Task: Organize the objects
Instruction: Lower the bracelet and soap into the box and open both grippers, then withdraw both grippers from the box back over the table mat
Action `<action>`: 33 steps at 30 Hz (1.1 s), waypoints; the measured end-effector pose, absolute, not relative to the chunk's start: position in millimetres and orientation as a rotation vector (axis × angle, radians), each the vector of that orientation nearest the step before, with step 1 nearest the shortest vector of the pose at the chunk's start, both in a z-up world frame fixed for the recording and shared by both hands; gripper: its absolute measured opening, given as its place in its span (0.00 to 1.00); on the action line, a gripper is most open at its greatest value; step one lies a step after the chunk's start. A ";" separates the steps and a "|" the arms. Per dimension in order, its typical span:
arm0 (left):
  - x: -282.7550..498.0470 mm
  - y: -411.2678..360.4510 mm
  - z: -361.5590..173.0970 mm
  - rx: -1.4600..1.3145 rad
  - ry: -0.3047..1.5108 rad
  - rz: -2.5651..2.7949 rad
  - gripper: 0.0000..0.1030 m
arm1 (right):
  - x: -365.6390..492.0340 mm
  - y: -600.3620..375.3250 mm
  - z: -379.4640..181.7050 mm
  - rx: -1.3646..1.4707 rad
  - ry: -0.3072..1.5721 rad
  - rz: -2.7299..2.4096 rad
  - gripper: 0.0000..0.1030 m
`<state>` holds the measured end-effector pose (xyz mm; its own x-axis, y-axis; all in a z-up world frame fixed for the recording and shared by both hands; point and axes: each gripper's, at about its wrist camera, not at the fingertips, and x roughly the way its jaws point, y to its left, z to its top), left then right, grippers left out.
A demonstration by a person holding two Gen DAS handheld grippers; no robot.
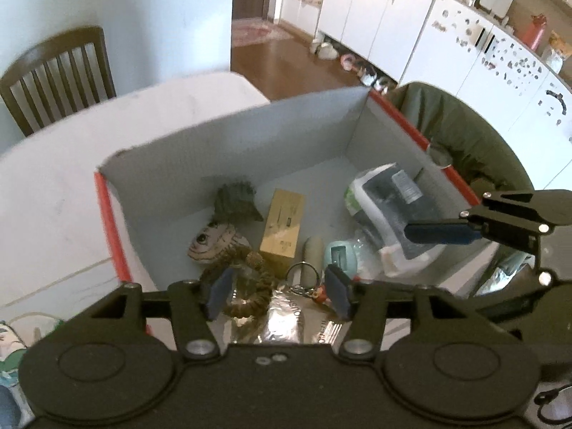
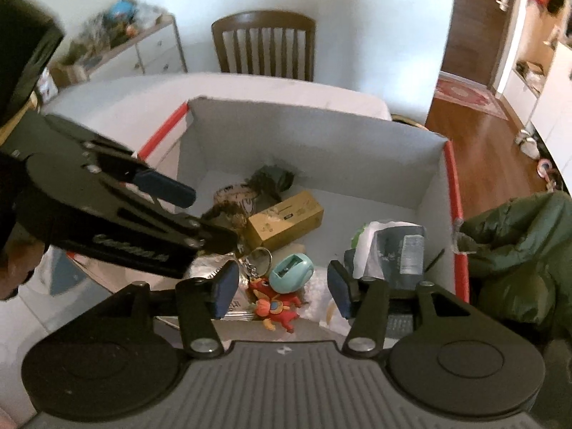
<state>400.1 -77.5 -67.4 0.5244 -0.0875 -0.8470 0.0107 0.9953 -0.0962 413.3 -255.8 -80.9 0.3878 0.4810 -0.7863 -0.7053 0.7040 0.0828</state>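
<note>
A grey box with red rims stands on the white table and holds several things: a tree-creature figure, a tan carton, a teal sharpener, a red keychain toy, a silver foil pack and a clear pouch with toiletries. My left gripper hangs open over the box's near end, nothing between its fingers. My right gripper is open above the keychain toy and sharpener. Each gripper shows in the other's view.
A wooden chair stands behind the white table. A green jacket lies right of the box. White cupboards and wood floor lie beyond.
</note>
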 end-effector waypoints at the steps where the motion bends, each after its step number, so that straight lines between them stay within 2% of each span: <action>1: 397.0 -76.5 -65.0 -0.080 1.005 -0.057 0.56 | 411.7 -257.8 -78.2 -0.270 0.893 0.767 0.52; 6: 379.5 -72.8 -45.0 -0.100 0.937 -0.055 0.61 | 400.2 -264.4 -64.4 -0.229 0.873 0.763 0.53; 14: 344.9 -62.6 -23.4 -0.106 0.865 -0.039 0.62 | 376.5 -265.9 -38.6 -0.132 0.833 0.762 0.57; 21: 313.3 -44.6 -8.5 -0.122 0.821 -0.046 0.67 | 346.3 -253.6 -19.7 -0.095 0.793 0.752 0.62; 26: 287.8 -29.4 2.4 -0.129 0.785 -0.051 0.71 | 325.2 -240.9 -10.3 -0.069 0.779 0.743 0.63; 33: 250.8 -1.5 13.4 -0.125 0.744 -0.038 0.83 | 291.5 -213.5 -0.6 -0.047 0.757 0.754 0.66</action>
